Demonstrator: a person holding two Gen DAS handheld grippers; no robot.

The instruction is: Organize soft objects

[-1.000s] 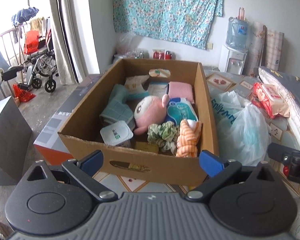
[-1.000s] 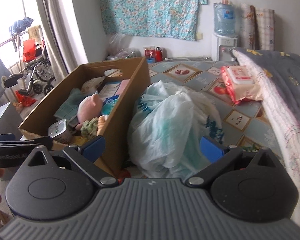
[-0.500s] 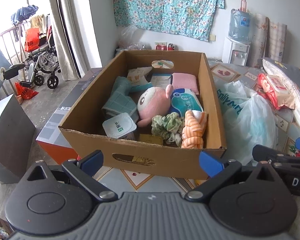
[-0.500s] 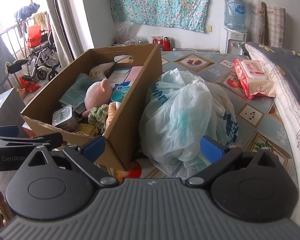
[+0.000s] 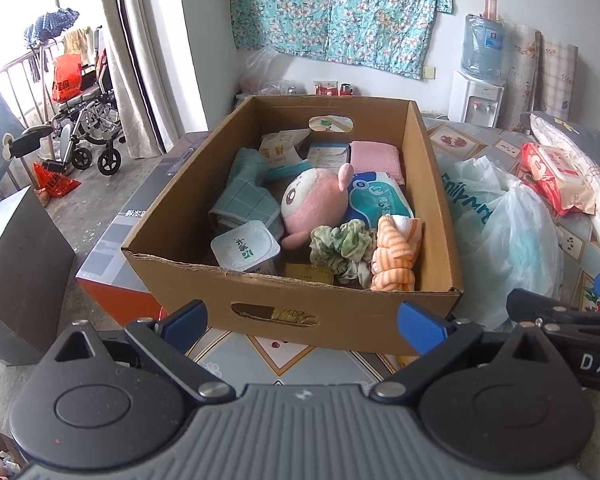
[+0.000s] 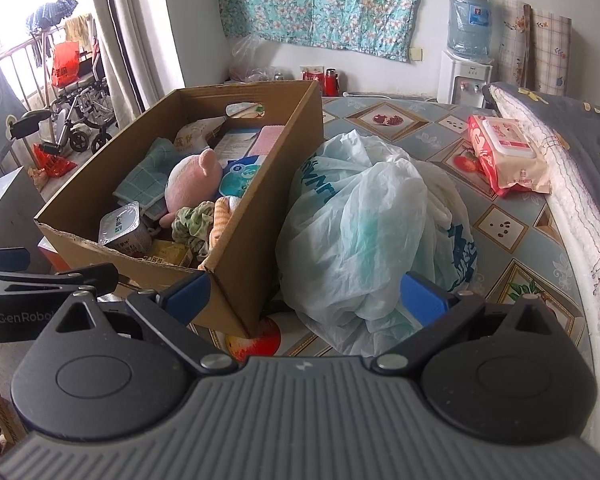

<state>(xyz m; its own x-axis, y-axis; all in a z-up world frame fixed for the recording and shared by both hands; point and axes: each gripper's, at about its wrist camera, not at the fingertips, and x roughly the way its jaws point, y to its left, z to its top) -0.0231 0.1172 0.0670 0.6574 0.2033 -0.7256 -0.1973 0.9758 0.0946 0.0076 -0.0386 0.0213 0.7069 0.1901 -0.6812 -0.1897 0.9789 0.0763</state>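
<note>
The left gripper is hanging with its two blue-tipped fingers spread wide, and nothing is sitting between them. Just past the fingertips, the front wall of the cardboard box is standing, with a cut-out handle hole in it. The box is filling the gap between the two fingers and reaching far beyond them.

Inside the box, closest to the fingers, a white sealed cup is sitting on the left. A green scrunchie is lying in the middle, and an orange striped cloth is lying on the right, touching the scrunchie. Behind them, a pink plush toy is lying in the middle. A blue checked cloth is lying to its left and a blue tissue pack is lying to its right. Farthest back, a pink folded towel is resting near the back wall.

The right gripper is also holding its fingers wide apart, with nothing in them. Its left finger is sitting just in front of the box's near corner. A big plastic bag is lying just beyond the fingers, between them, touching the side of the box. Farther off to the right, a red wet wipes pack is lying on the patterned mat, near the edge of a folded quilt.
</note>
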